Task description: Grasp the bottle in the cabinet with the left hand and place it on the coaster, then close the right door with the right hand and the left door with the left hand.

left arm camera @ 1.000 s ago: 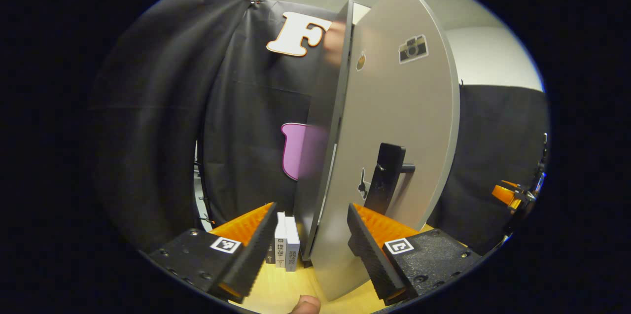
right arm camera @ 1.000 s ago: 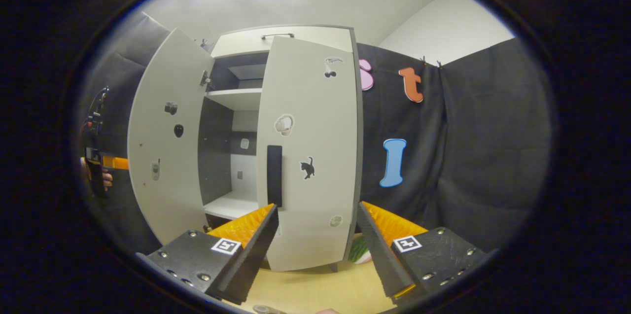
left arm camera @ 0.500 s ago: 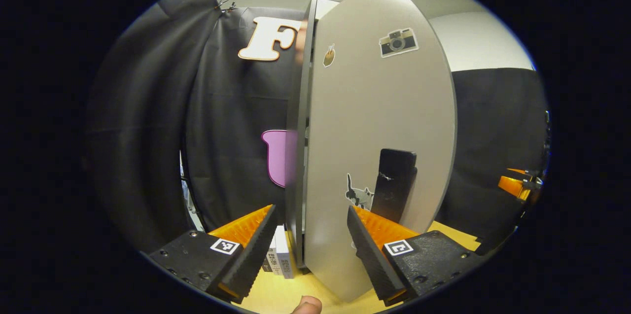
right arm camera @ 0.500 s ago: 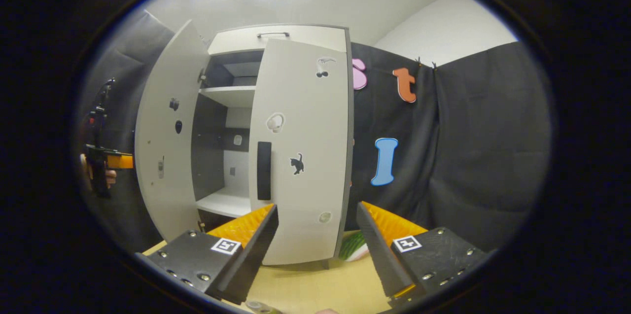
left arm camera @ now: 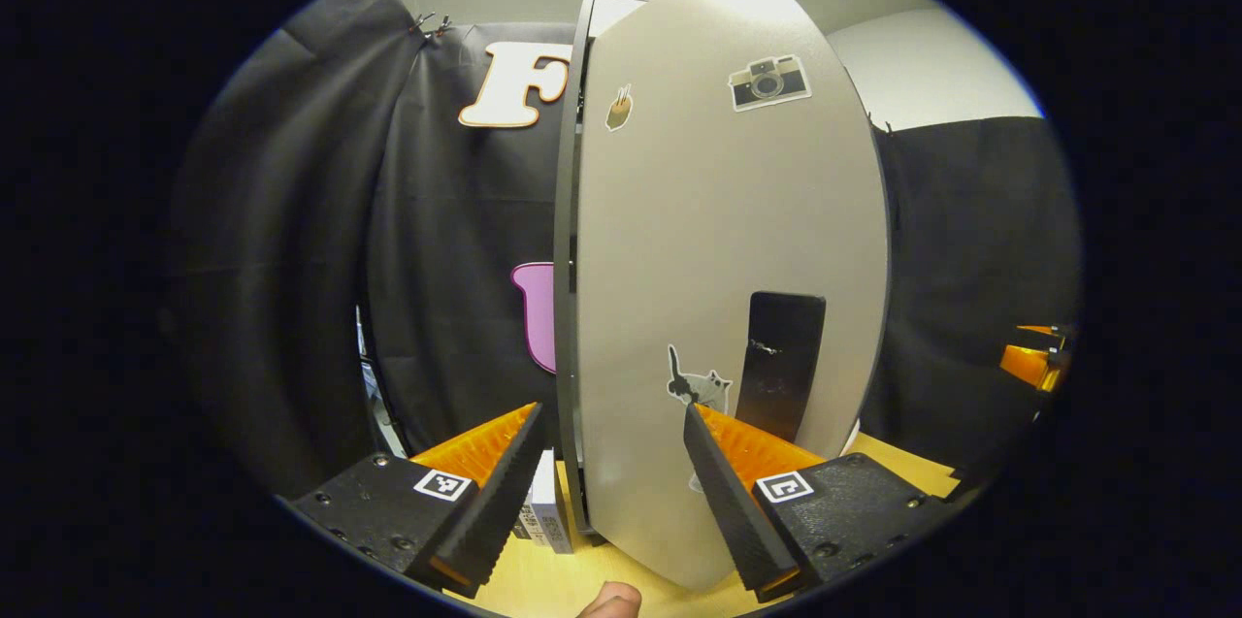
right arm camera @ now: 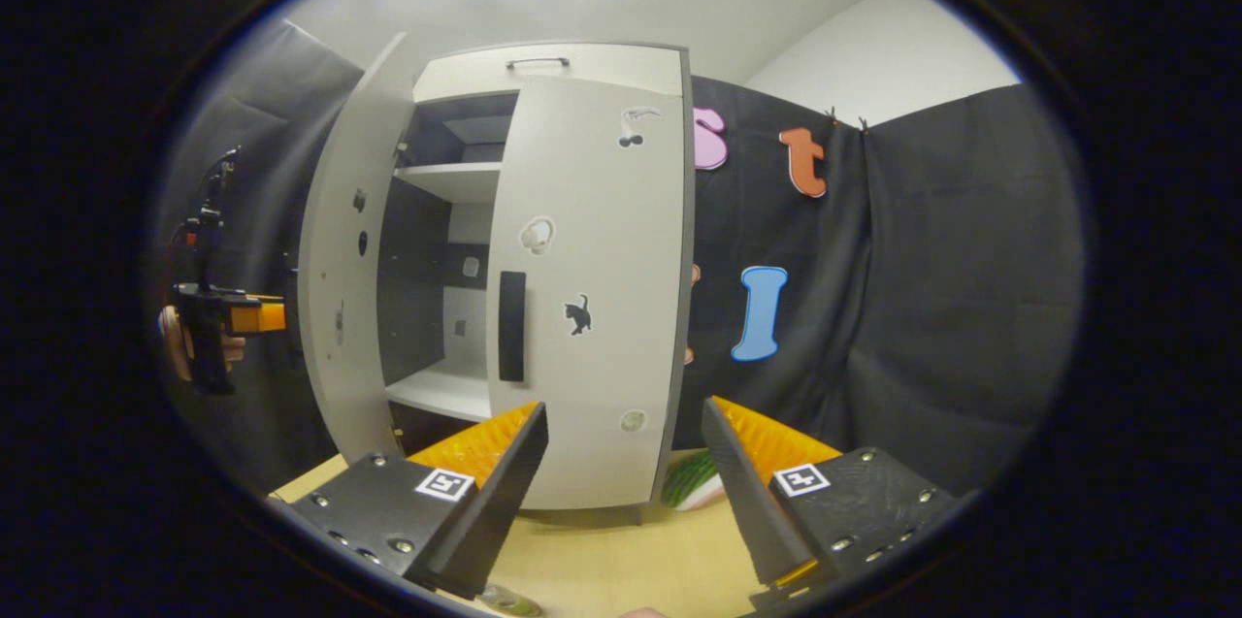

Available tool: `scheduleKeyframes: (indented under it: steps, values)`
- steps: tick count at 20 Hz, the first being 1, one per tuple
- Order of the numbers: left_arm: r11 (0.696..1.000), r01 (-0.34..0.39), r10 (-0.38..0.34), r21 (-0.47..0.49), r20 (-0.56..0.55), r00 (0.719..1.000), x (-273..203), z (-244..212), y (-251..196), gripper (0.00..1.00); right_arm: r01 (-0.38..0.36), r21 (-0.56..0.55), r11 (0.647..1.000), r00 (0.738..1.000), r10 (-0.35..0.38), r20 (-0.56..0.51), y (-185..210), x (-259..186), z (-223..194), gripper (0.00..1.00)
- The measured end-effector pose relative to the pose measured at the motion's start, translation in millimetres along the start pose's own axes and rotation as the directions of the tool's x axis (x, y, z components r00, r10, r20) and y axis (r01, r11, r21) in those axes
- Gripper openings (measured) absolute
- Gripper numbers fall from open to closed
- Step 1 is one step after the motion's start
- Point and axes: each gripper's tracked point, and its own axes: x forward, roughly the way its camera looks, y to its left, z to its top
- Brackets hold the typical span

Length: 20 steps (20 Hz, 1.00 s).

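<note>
My left gripper [left arm camera: 611, 472] is spread apart and grasps nothing; the left door [left arm camera: 728, 288] fills the centre of the left gripper view, its hinge edge just left of centre and its free edge curving down the right, with its dark handle [left arm camera: 781, 361] just above my right finger. Some books [left arm camera: 545, 516] stand on the desk [left arm camera: 543, 584] between my fingers. My right gripper [right arm camera: 626, 492] is likewise released, low in the right gripper view before the right door [right arm camera: 592, 288], which looks shut. A gap between the two doors shows shelves. I cannot make out the bottle for certain.
</note>
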Motion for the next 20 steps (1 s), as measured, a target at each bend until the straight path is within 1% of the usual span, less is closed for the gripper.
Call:
scheduleKeyframes:
  steps: [6,12,15,18,20]
  values:
    - [0.999,0.000,0.000,-0.039,-0.002,1.000,11,-3,-20,0.91,-0.010,-0.031,0.999,1.000,0.009,-0.010,-9,2,-5,0.96]
    - [1.000,-0.008,0.007,-0.028,-0.021,1.000,25,-11,-47,0.93,0.002,-0.009,1.000,1.000,-0.002,0.000,-20,1,-6,0.96]
    - [0.998,-0.053,0.052,-0.029,-0.009,0.999,23,-9,-51,0.93,0.004,-0.005,1.000,1.000,-0.004,0.006,-24,-6,-2,0.97]
    - [0.995,-0.069,0.070,-0.067,0.002,0.998,8,-2,-58,0.93,0.004,0.010,1.000,1.000,-0.004,0.011,-31,-9,8,0.96]
    - [0.992,-0.094,0.095,-0.085,0.007,0.995,-5,1,-55,0.94,-0.003,0.027,1.000,1.000,0.003,0.014,-34,-10,13,0.96]
